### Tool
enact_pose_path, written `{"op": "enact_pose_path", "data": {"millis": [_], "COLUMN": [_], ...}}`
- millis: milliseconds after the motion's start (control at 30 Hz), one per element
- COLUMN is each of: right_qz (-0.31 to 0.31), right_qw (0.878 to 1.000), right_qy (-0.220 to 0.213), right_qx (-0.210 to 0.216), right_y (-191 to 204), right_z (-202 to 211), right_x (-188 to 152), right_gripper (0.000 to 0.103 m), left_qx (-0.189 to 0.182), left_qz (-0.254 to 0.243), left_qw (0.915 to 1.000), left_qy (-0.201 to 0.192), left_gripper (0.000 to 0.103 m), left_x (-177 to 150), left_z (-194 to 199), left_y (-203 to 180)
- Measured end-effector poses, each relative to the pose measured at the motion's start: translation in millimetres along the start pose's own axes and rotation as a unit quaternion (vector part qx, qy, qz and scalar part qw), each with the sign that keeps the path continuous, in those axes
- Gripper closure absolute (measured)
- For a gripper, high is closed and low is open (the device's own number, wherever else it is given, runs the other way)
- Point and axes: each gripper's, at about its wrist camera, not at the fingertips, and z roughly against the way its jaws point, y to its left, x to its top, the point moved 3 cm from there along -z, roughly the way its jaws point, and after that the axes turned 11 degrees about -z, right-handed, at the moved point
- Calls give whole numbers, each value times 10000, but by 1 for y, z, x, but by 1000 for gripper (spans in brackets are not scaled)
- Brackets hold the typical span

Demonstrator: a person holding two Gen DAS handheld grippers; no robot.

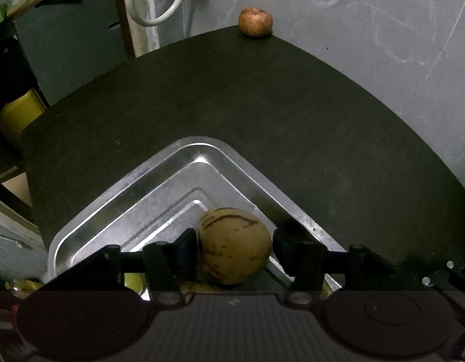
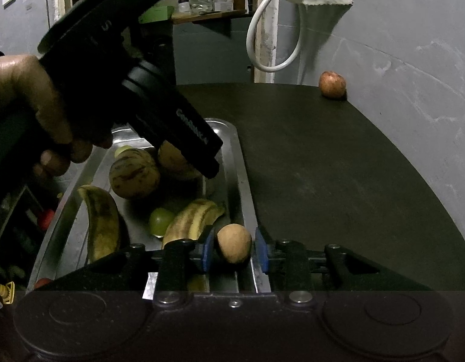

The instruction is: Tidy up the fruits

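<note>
- Gathering fruit into the metal tray looks to be the step in hand; both grippers hang over it, each with a fruit between its fingers.
- Left gripper, low centre of its own view, has a round tan striped melon between its fingers; the left finger touches the skin, the right one seems to stand just off it, though shadow makes that hard to judge, so I cannot tell whether the grip is firm or already let go.
- Right gripper, low centre of its view, has its blue pads either side of a small brown fruit; a narrow gap shows on both sides, so the fingers look spread, and the fruit appears to sit at the tray's right rim.
- Already in the tray, left half of the right view: a second striped melon, two bananas, and a green fruit.
- One reddish apple sits alone at the far corner of the dark table, upper middle of the left view, well apart from the tray.
- Next move, as I judge it: lift both grippers clear without nudging the round fruit, then reach across the table for the apple.
</note>
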Motion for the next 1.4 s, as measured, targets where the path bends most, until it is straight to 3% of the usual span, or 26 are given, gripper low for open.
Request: {"op": "enact_pose_path", "data": {"millis": [567,1033,1400], "right_qz": [-273,-428,-601], "right_qw": [9993,9983,9957], "right_qy": [-8,-227,-606], "right_qx": [-251,-333,-362], "right_y": [-8,-10,-14], "right_z": [7,23,51], "right_x": [0,3,12], "right_gripper": [45,26,12], "left_qx": [131,211,473], "left_qz": [170,705,1234], "left_qw": [9995,9962,9886], "left_qy": [-215,-459,-716], "left_gripper": [19,14,6], "left_x": [-6,-23,-41], "left_z": [27,60,91], "left_y": [-1,0,6]}}
